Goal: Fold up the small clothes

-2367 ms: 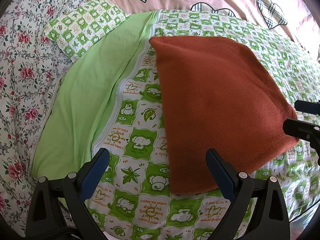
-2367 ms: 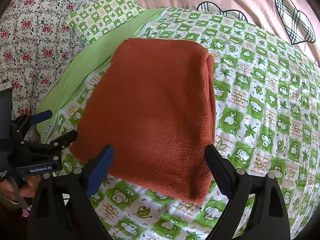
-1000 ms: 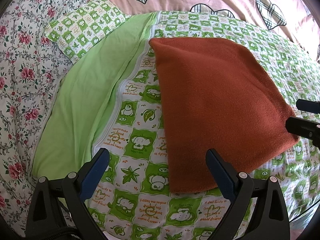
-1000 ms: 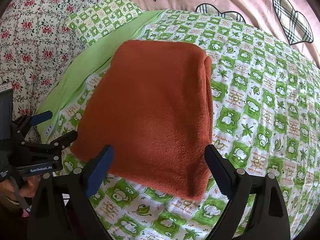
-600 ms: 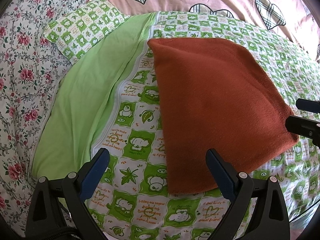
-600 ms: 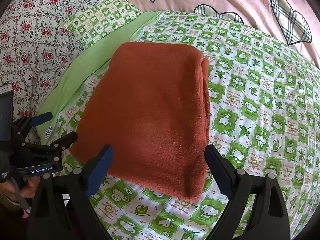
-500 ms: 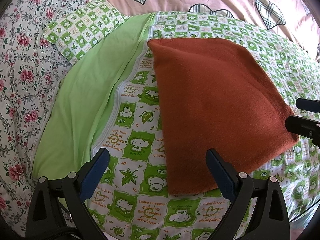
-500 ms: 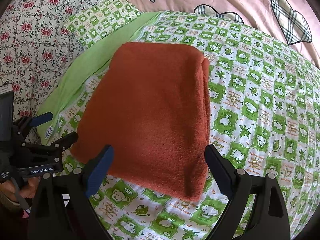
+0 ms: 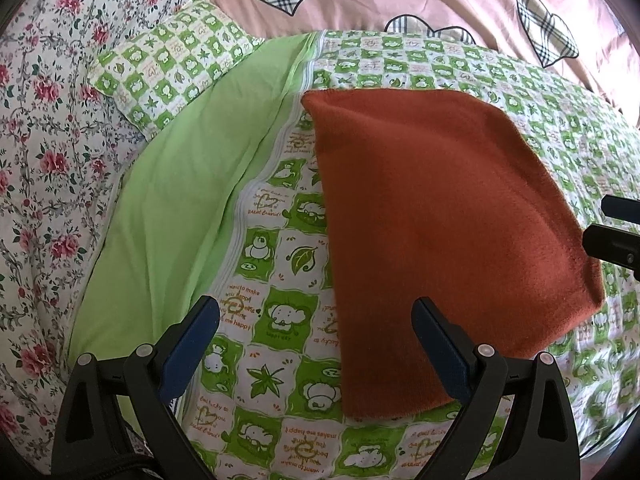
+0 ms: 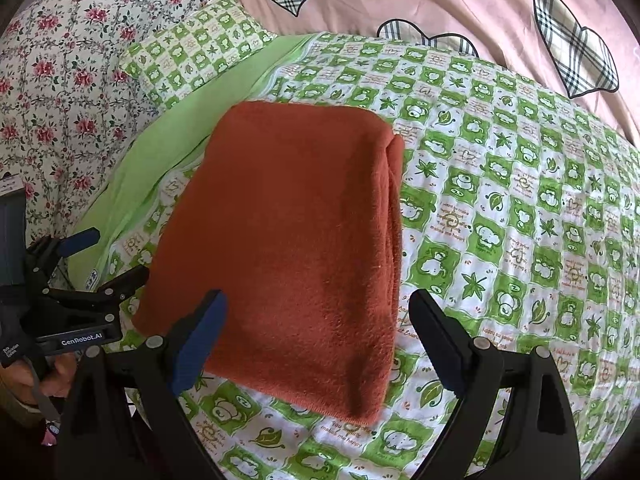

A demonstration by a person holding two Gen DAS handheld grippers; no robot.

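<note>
A rust-orange fleece garment (image 9: 432, 220) lies folded into a flat rectangle on the green-and-white checked bedspread (image 9: 280, 280). In the right wrist view the garment (image 10: 292, 248) shows its stacked fold edges along the right side. My left gripper (image 9: 316, 344) is open and empty, hovering over the bedspread at the garment's near left corner. My right gripper (image 10: 316, 340) is open and empty, hovering above the garment's near edge. The left gripper also shows at the left of the right wrist view (image 10: 88, 264), and the right gripper's fingers (image 9: 616, 236) show at the right edge of the left wrist view.
A plain green sheet (image 9: 168, 216) runs along the left of the bedspread. A checked pillow (image 9: 168, 72) and a floral quilt (image 9: 44, 152) lie further left. A pink quilt with plaid hearts (image 10: 440, 4) lies at the back.
Both grippers stay open and hardly move. The view has drifted slightly, with the garment lying still in the same folded shape.
</note>
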